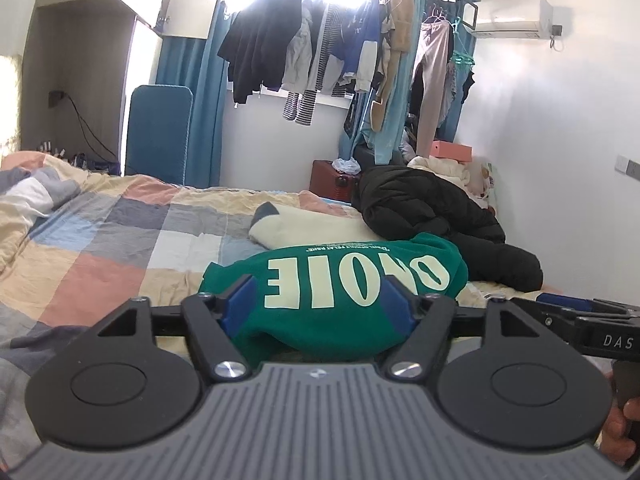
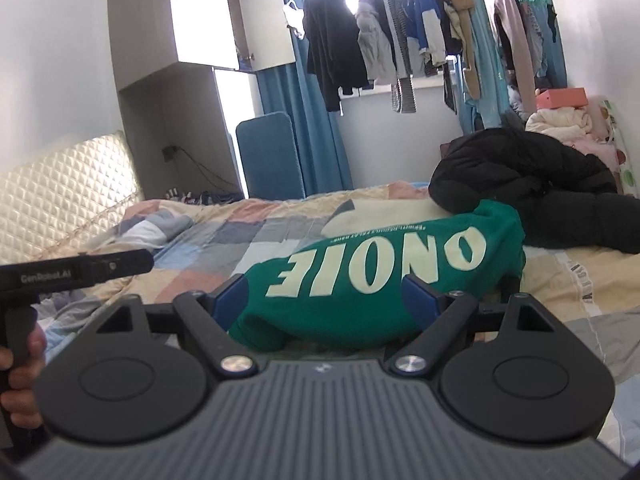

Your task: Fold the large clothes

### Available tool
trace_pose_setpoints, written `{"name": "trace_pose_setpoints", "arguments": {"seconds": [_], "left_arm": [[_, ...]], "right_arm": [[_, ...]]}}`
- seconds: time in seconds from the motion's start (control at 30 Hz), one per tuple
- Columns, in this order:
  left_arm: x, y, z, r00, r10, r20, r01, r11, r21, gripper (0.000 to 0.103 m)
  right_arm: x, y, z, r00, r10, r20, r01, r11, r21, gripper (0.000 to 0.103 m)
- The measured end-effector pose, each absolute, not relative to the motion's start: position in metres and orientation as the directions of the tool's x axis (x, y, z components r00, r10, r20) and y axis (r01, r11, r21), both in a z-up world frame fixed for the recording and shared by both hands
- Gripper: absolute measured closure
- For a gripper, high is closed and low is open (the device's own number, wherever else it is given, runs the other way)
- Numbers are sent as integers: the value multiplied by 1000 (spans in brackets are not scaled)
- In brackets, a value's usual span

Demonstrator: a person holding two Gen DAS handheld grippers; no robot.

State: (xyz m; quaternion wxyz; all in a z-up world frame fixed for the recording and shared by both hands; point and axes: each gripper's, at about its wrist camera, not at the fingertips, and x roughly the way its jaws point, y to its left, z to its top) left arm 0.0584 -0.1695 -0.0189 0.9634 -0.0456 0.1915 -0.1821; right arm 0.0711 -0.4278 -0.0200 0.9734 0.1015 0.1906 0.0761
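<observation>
Your left gripper (image 1: pixel 318 304) stands wide, its blue pads on either side of the folded green sweatshirt (image 1: pixel 340 292) without visibly pressing it. Your right gripper (image 2: pixel 324 300) is just as wide, flanking the same bundle (cream lettering faces up). The sweatshirt lies on the checked bedspread (image 1: pixel 112 240), overlapping a cream garment (image 1: pixel 304 228) and just beside a black puffer jacket (image 1: pixel 432 208).

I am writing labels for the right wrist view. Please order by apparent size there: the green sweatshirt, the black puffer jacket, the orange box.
1. Green sweatshirt: it looks largest, but it lies nearest the camera, so its true rank against the jacket is unsure.
2. Black puffer jacket.
3. Orange box: clearly smallest, and farthest.
</observation>
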Motion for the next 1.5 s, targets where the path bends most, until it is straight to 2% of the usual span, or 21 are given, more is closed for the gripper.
{"name": "trace_pose_setpoints", "arguments": {"seconds": [0.2, 0.27, 0.43, 0.53, 0.57, 0.63, 0.73, 0.87, 1.5], "left_arm": [[63, -168, -21, 854, -372, -363, 333, 928, -169, 22], [65, -167, -21, 854, -367, -368, 322, 930, -178, 12], [70, -166, -19, 857, -351, -378, 308, 936, -173, 3], [71, -170, -19, 852, -348, -391, 305, 937, -169, 1], [72, -170, -19, 849, -351, -396, 308, 936, -170, 1], [74, -171, -18, 839, -363, -406, 324, 932, -166, 1], [75, -165, -19, 837, -366, -408, 311, 930, -196, 0], [74, -162, -16, 859, -319, -401, 272, 947, -171, 0], [71, -164, -18, 862, -294, -413, 260, 956, -138, 0]], "right_arm": [[71, -428, -23, 914, 160, -372, -87, 975, 204, 18], [72, -429, -23, 914, 148, -377, -79, 978, 193, 18], [74, -428, -24, 915, 123, -384, -61, 984, 169, 18], [76, -428, -25, 911, 121, -393, -58, 984, 167, 17], [76, -429, -25, 912, 117, -392, -54, 984, 168, 13], [77, -429, -26, 916, 87, -391, -24, 986, 163, 0], [77, -431, -26, 915, 59, -399, 3, 988, 153, 0], [77, -435, -26, 913, 64, -402, 7, 985, 172, 0], [77, -427, -28, 908, 66, -413, 0, 987, 158, 0]]}}
